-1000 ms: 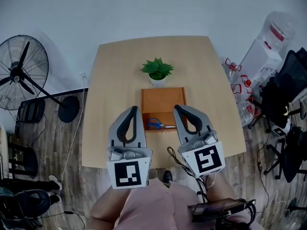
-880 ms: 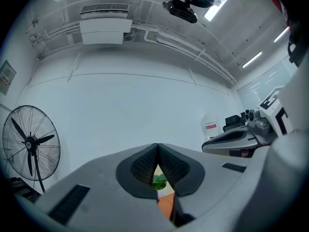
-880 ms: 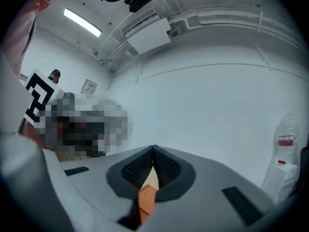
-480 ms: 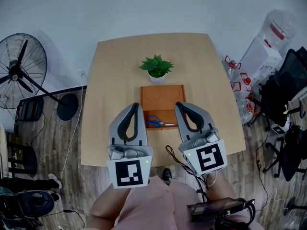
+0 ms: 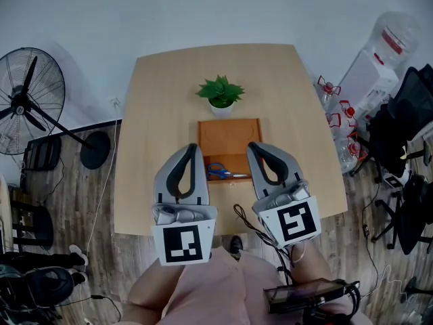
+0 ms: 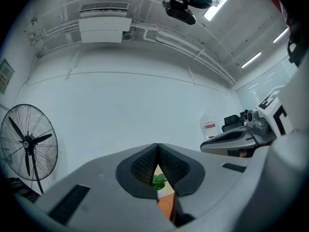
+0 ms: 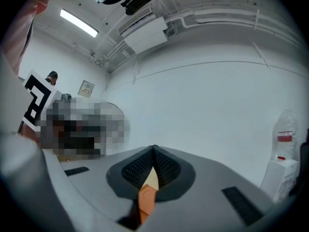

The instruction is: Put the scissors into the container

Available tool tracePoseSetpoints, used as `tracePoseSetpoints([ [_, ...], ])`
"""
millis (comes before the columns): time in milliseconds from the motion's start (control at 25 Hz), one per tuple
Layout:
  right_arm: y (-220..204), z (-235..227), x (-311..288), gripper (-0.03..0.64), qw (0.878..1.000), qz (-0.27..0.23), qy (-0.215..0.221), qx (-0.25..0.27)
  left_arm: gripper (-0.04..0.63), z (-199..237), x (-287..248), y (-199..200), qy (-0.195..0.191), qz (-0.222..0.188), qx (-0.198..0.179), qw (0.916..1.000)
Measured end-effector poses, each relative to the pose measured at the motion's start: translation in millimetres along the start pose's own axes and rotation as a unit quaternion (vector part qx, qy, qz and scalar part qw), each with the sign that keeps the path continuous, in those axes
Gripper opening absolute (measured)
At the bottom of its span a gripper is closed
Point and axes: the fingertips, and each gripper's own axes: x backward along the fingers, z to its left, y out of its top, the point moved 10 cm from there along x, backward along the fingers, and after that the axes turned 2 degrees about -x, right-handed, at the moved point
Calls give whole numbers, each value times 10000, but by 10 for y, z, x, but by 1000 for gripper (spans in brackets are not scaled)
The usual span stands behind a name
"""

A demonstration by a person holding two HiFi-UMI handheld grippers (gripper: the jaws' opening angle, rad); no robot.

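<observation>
- Scissors (image 5: pixel 224 173) with blue handles lie flat inside the wooden tray (image 5: pixel 230 135), close along its near wall, blades pointing to the person's right.
- By how they lie, the placing looks done. The scissors are free of both tools.
- The tray sits mid-worktop (image 5: pixel 159 114), with a potted plant (image 5: pixel 220 93) just beyond its far wall.
- Left tool (image 5: pixel 192 152): its jaws are pressed together at the tips with nothing between them. Only the plant and a strip of tray show through the gap lower down.
- Right tool (image 5: pixel 253 149): likewise closed tip to tip and empty, with the tray's orange showing through its gap.
- Both tools hover over the tray's near corners, flanking the scissors.
- Likely risks: a tool dipping as it moves could catch the tray wall and shove the tray toward the plant pot, or a tip could hook a handle loop and drag the scissors back over the low wall.
</observation>
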Motion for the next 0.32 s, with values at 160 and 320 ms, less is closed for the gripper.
tracePoseSetpoints([
  [160,4,-2,-6,0,10000,3,8,-2,5,5,-8,7,-8,19,6,10000],
  [320,1,-2,-43,0,10000,16,19,-12,5,29,-39,9,-13,18,14,10000],
])
